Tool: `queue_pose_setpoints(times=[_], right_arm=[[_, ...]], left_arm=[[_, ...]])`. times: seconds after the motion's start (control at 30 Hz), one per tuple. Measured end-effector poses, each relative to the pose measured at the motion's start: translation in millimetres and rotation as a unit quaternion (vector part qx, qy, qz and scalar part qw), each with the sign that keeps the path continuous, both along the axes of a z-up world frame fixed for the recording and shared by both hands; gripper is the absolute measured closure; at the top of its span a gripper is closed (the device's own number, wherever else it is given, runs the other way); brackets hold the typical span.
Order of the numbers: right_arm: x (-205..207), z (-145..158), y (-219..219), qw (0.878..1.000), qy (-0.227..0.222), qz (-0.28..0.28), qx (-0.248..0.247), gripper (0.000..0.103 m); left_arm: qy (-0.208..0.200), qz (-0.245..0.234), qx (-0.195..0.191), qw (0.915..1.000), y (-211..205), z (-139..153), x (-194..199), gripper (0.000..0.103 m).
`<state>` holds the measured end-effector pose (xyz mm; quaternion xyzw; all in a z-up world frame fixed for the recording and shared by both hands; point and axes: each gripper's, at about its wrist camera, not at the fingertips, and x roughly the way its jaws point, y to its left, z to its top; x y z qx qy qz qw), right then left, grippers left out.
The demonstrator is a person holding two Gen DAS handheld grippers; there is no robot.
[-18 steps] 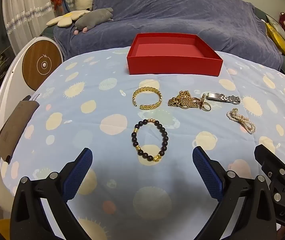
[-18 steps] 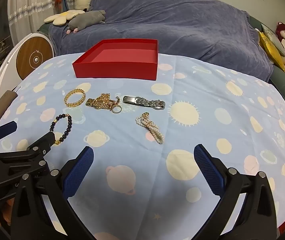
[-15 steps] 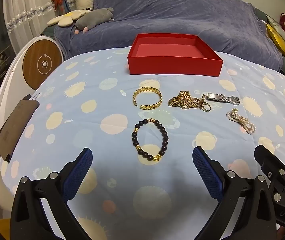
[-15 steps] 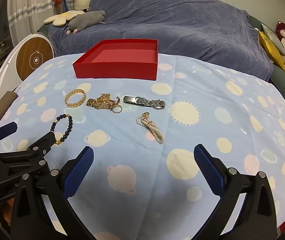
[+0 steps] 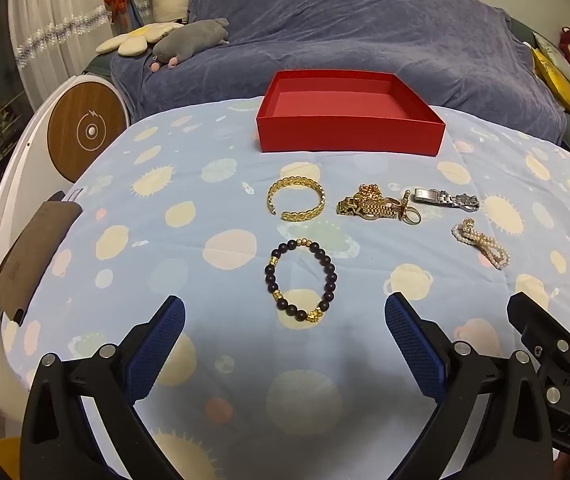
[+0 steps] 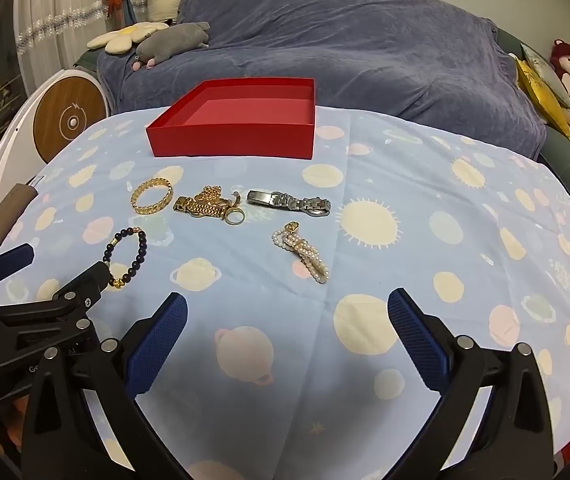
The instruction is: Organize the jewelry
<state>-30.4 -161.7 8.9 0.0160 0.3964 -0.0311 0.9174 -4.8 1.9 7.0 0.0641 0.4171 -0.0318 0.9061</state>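
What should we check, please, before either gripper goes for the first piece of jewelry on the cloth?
1. Left gripper open, nothing between its fingers: ok.
2. Right gripper open, nothing between its fingers: ok.
3. Red box open on top, no jewelry seen inside: ok.
4. Bead bracelet lies alone just ahead of the left gripper: ok.
5. Pearl strand lies apart from the other pieces, ahead of the right gripper: ok.
6. Gold chains and ring separate from each other: not ok, they lie bunched together.
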Motion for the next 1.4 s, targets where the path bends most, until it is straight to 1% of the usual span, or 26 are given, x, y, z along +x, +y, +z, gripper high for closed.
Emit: queue_pose_setpoints(times=[1.4], right_arm=[[-3.2, -1.3, 0.4, 1.000, 0.002, 0.000, 0.003, 0.005]], left_arm=[[0.001, 0.002, 0.000, 1.0000, 1.2, -0.3, -2.6, 0.006]])
